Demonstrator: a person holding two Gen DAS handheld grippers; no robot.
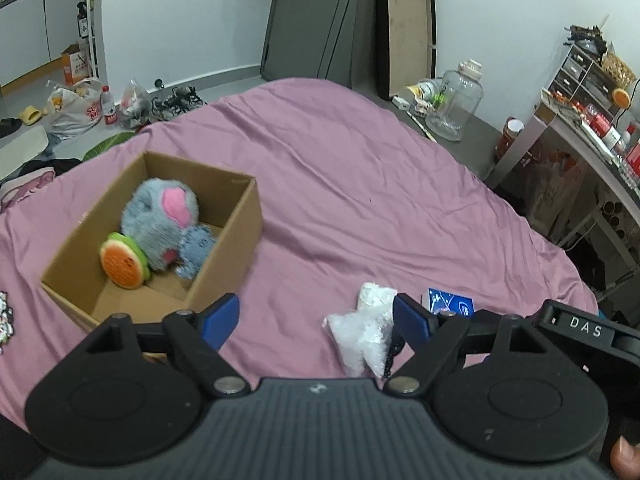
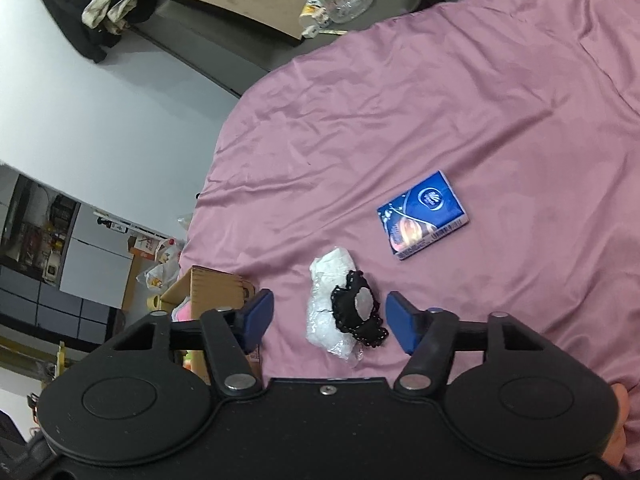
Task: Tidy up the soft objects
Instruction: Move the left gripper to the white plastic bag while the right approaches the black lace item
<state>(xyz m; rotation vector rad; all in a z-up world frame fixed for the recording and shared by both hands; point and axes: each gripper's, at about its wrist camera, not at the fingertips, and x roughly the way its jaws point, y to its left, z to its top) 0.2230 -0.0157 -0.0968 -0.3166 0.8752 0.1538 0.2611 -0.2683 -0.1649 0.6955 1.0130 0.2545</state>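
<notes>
A cardboard box (image 1: pixel 224 240) stands on the pink bed sheet (image 1: pixel 360 184) at the left. It holds a grey plush with pink patches (image 1: pixel 160 220), a small blue plush (image 1: pixel 196 248) and a watermelon-slice plush (image 1: pixel 122 266). A white crinkly soft bag (image 1: pixel 366 330) with a black lace piece (image 2: pixel 358 312) lies on the sheet. My left gripper (image 1: pixel 316 316) hangs open just left of the bag, holding nothing. My right gripper (image 2: pixel 330 318) stands open with the bag and lace between its blue fingers (image 2: pixel 402 320), pads not touching. A blue tissue pack (image 2: pixel 422 216) lies beyond.
The box corner (image 2: pixel 208 284) shows left of my right gripper. A glass jar (image 1: pixel 454 106) and small items sit on a dark surface past the bed. A cluttered desk (image 1: pixel 592 128) stands to the right. Bags and shoes lie on the floor at the far left.
</notes>
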